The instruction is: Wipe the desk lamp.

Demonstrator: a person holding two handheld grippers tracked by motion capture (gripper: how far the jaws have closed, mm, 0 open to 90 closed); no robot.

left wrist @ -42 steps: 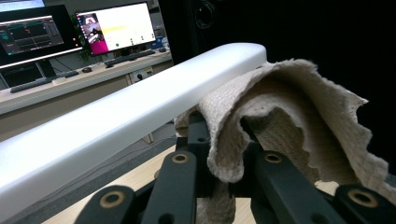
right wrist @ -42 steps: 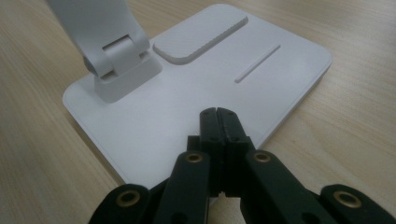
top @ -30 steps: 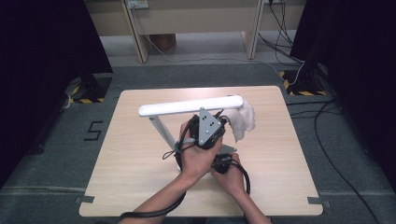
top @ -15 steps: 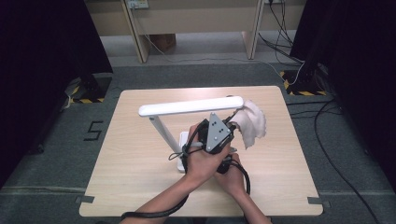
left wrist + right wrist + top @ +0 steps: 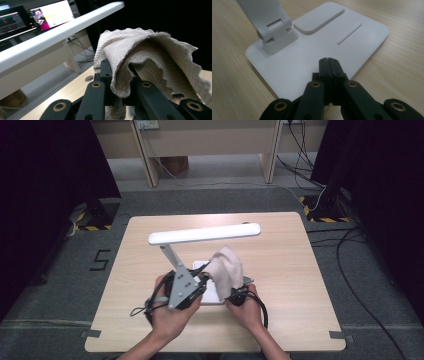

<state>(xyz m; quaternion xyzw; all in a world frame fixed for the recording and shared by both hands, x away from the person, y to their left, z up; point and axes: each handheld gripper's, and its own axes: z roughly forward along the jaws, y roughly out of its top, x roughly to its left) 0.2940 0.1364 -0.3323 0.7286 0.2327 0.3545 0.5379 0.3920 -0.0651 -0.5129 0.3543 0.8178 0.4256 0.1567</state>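
The left gripper (image 5: pixel 117 72) clenches the cloth (image 5: pixel 140 50) draped over it, beside the lamp base (image 5: pixel 317 50).

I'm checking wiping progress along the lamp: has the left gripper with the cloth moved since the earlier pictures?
Yes. The left gripper, shut on the cloth, has moved left, from beneath the lamp head's right end toward its middle.

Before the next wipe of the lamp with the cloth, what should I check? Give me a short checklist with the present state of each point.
1. Left gripper shut on the cloth: ok.
2. Cloth hangs free, not caught on the lamp head: ok.
3. Right gripper shut, its tips over the lamp base: ok.
4. Whether the tips really press the base down: cannot tell.
5. Base flat on the table: ok.
6. Lamp arm joint firm enough for wiping: cannot tell.
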